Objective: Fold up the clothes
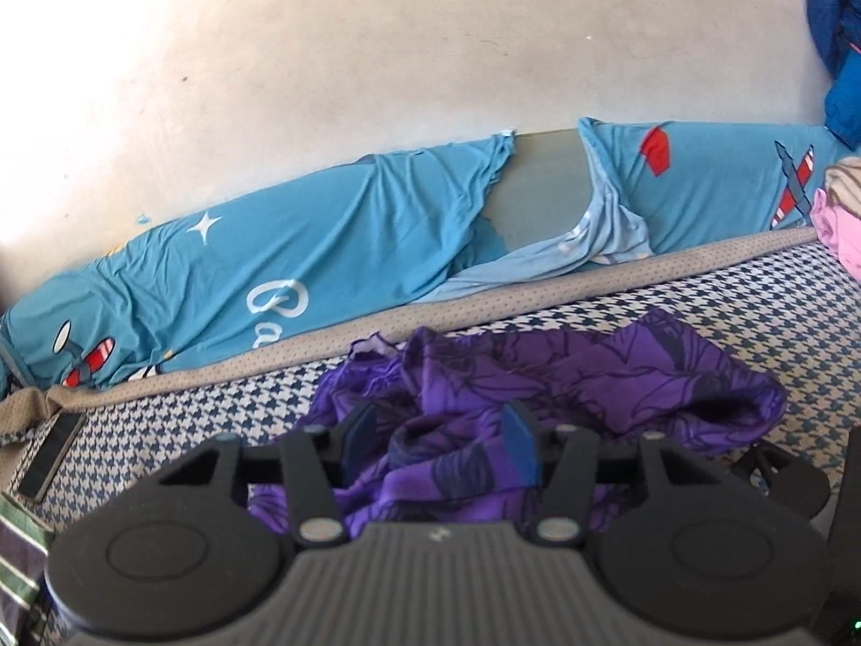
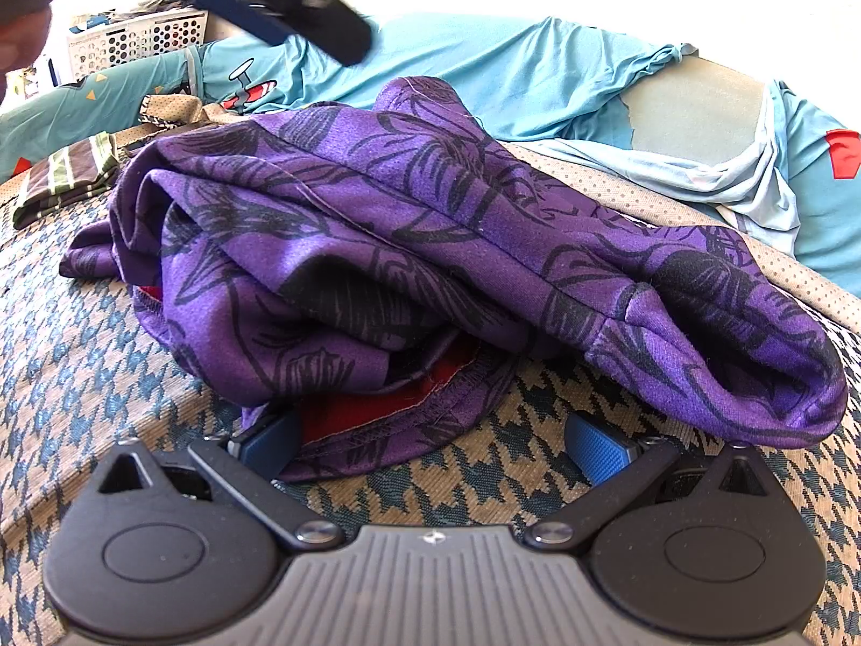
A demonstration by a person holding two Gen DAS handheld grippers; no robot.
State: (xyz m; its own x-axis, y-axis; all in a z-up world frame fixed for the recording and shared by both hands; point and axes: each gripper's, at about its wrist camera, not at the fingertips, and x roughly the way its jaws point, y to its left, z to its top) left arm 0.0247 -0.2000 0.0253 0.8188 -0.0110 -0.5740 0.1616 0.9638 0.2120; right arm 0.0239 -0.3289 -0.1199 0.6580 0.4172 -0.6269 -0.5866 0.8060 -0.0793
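1. Striped cloth [image 2: 70,177] at the left edge of the right wrist view; white perforated basket [image 2: 140,37] in the upper left, contents unclear.
2. Purple garment [image 2: 430,247] bunched mid-frame on the houndstooth cover [image 2: 80,366], long axis running from upper left down to lower right, red lining showing at the near hem.
3. Left gripper [image 1: 441,447] partly spread above purple folds, pads not pressing.
4. Right gripper [image 2: 430,447] spread wide, hem lying between its pads, unpinched.
5. Teal sheet [image 1: 269,269] behind, upper frame.

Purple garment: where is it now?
The purple garment lies bunched on the houndstooth cover, just ahead of the right gripper, with the teal sheet behind.
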